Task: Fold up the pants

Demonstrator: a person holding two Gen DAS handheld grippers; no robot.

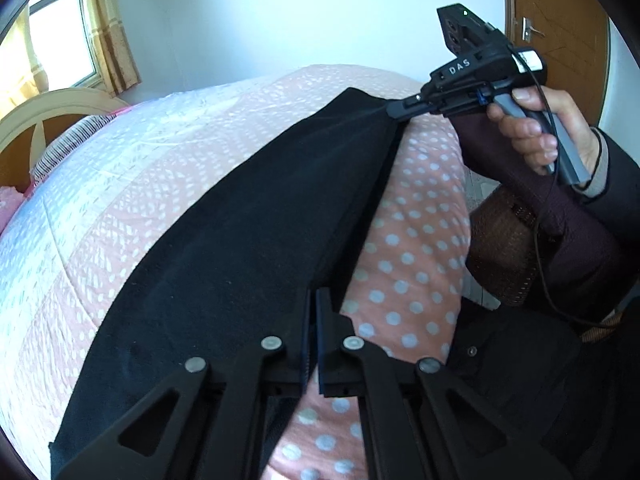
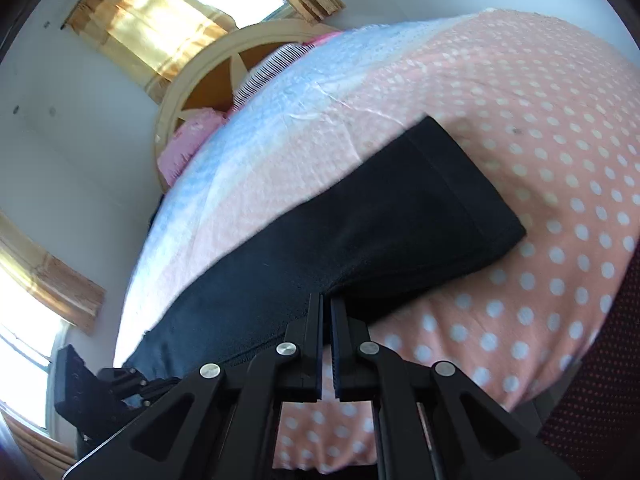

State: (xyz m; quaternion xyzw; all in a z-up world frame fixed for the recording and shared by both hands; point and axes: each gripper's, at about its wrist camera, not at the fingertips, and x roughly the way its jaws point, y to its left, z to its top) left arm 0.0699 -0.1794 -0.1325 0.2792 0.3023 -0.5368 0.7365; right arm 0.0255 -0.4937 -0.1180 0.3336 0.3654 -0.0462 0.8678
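Black pants (image 1: 240, 240) lie stretched along the pink dotted bedspread (image 1: 412, 216). My left gripper (image 1: 313, 300) is shut on the near edge of the pants, at the bottom of the left wrist view. My right gripper (image 1: 394, 110) shows at the far end of the pants in that view, shut on their edge and lifting it slightly. In the right wrist view my right gripper (image 2: 326, 304) pinches the edge of the pants (image 2: 360, 220), whose hem end lies flat to the upper right. The left gripper's body (image 2: 100, 392) shows at the lower left.
The bed has a blue and pink quilt (image 1: 120, 152) and a curved wooden headboard (image 2: 208, 76) with pink pillows (image 2: 188, 140). Windows with yellow curtains (image 2: 152, 20) are behind. A wooden door (image 1: 560, 20) and a wicker chair (image 1: 504, 248) stand by the bed's edge.
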